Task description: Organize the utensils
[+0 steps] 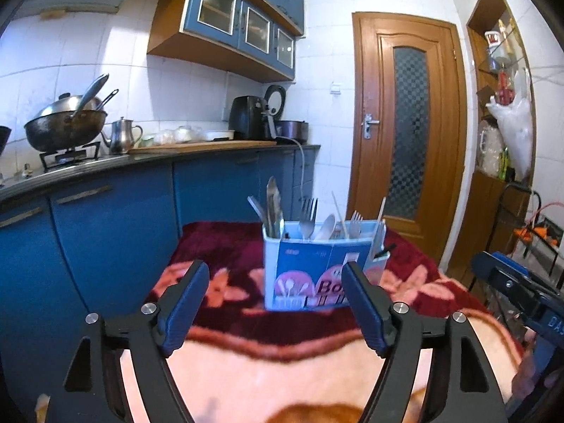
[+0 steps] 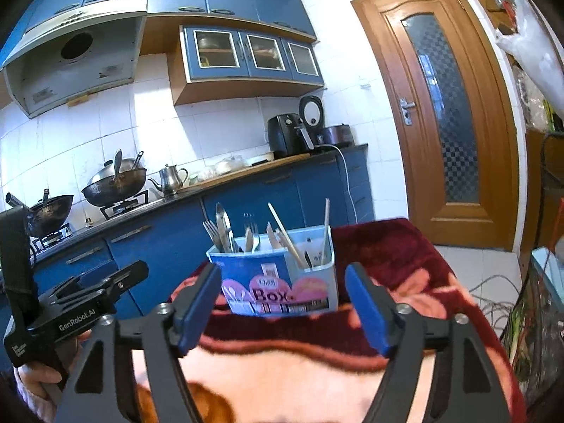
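Blanket-covered table (image 1: 317, 370) carries the utensil box (image 1: 317, 275) near its far end, forks/knives/chopsticks upright inside. Left gripper (image 1: 275, 303) & right gripper (image 2: 282, 303) both gape wide, empty, short of it. Risk: light box, top-heavy w/ tall utensils on soft fabric; a clumsy nudge could tip it.

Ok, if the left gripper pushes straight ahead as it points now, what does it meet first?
Probably the utensil box standing on the blanket. The left gripper is open and empty, though depth is unclear.
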Motion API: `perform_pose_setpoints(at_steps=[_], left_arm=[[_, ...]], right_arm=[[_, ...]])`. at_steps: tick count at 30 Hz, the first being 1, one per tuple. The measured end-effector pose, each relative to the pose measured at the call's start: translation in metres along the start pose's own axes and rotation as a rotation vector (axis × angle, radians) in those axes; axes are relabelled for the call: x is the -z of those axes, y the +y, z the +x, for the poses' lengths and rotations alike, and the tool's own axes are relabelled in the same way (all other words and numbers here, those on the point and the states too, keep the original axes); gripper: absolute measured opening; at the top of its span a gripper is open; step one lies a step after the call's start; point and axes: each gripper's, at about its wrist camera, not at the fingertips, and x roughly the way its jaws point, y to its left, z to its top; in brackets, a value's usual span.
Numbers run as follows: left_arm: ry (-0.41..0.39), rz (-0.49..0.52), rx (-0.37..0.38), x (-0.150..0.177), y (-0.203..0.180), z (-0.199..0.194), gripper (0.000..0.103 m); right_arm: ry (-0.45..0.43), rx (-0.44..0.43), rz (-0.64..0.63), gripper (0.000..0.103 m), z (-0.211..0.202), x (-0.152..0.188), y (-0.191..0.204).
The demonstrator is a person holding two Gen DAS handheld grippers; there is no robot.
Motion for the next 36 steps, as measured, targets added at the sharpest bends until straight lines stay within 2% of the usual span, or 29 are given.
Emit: perform_pose_setpoints(at_steps=[5,12,18,24,36], left_arm=[[0.029,0.003,-0.036,0.021,-0.002,0.000,0.081],[0.063,-0.022,-0.037,0.050,-0.001,0.010,0.081],[0.084,-0.039,-0.060,0.066,0.002,0.019,0.081],[0.090,-0.040,-0.087,0.074,0.005,0.025,0.081],[0.084,-0.037,-0.098,0.079,0.003,0.028,0.081]], right_arm=[[0.032,0.021,0.000,0.088,-0.006,0.019,-0.005],[0.058,0.041,-0.029,0.095,-0.007,0.049,-0.009],[0.069,0.073,-0.053,0.095,-0.001,0.069,-0.015],[0.073,0.120,-0.067,0.095,0.005,0.080,-0.021],[0.066,0.124,-0.053,0.095,0.005,0.081,-0.025]])
